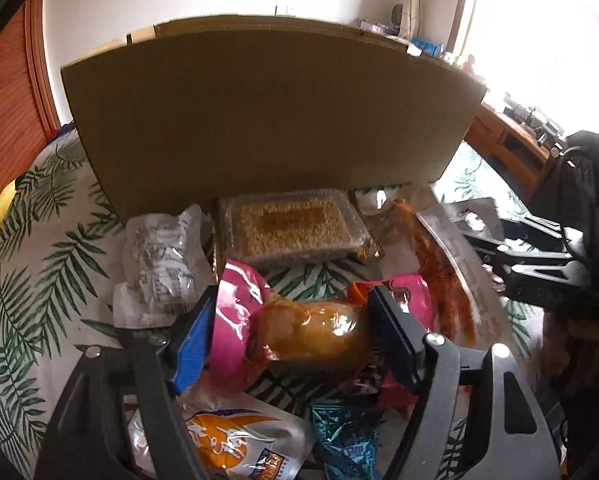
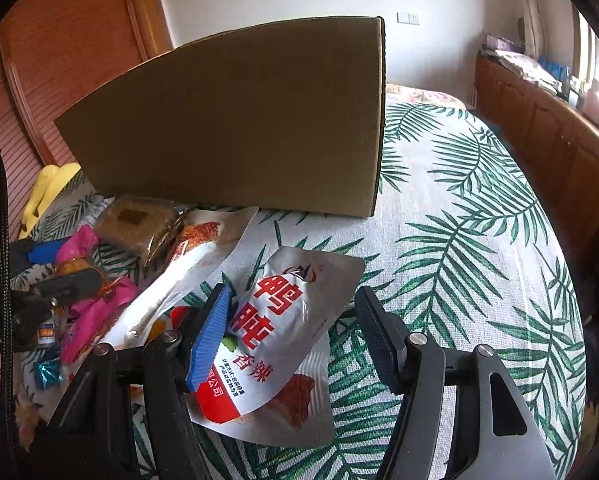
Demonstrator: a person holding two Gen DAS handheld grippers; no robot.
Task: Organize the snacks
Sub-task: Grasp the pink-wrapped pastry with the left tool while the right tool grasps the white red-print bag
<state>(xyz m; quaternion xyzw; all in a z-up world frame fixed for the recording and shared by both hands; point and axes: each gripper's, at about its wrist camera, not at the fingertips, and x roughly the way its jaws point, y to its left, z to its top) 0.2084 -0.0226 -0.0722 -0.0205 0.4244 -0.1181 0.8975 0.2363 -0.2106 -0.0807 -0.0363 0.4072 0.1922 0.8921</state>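
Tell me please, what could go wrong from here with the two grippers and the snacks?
1. The left gripper stands around a slippery pink packet lying on other packets; it may slip out.
2. The right gripper touches the silver pouch with one finger only, so closing may push it away.
3. The box shows only a closed side; the packets must go over it.

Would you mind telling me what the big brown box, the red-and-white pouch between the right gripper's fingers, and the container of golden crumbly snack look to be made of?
Brown box: looks like corrugated cardboard, matte, with a folded corner edge.
Red-and-white pouch: probably foil-laminated plastic, since its silvery surface is glossy and creased.
Container: seemingly thin clear plastic, as the contents show through its shiny lid.
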